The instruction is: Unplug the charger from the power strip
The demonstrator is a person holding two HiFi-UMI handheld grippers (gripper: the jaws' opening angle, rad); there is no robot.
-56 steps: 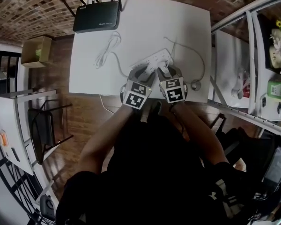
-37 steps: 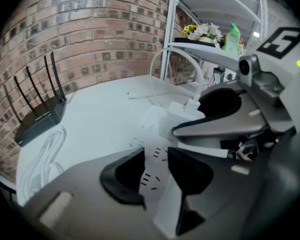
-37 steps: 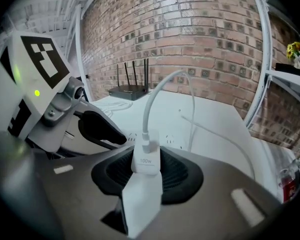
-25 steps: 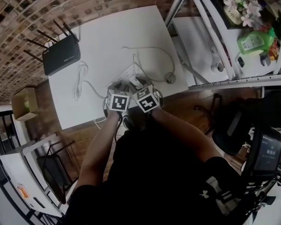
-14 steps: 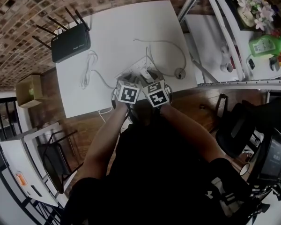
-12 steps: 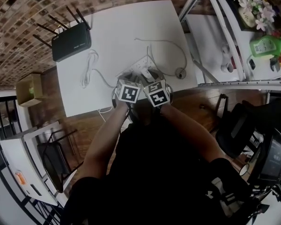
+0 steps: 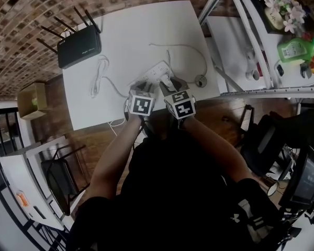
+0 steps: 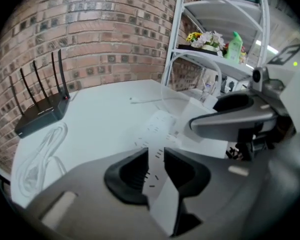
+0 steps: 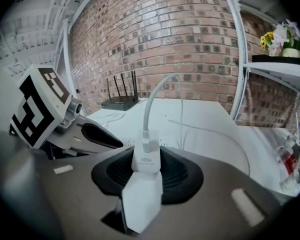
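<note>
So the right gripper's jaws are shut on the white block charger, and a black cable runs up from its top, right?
Not quite: the cable is white, not black. The right gripper view shows it rising from the top of the white block charger, on which the jaws of the right gripper are indeed shut.

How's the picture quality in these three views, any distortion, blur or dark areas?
Head view: strong fisheye bends the table edges and shelf frame; the person's dark clothing loses detail. Left gripper view: black vignette corners, power strip soft close to the lens. Right gripper view: charger fairly sharp, print readable, brick wall curved.
</note>
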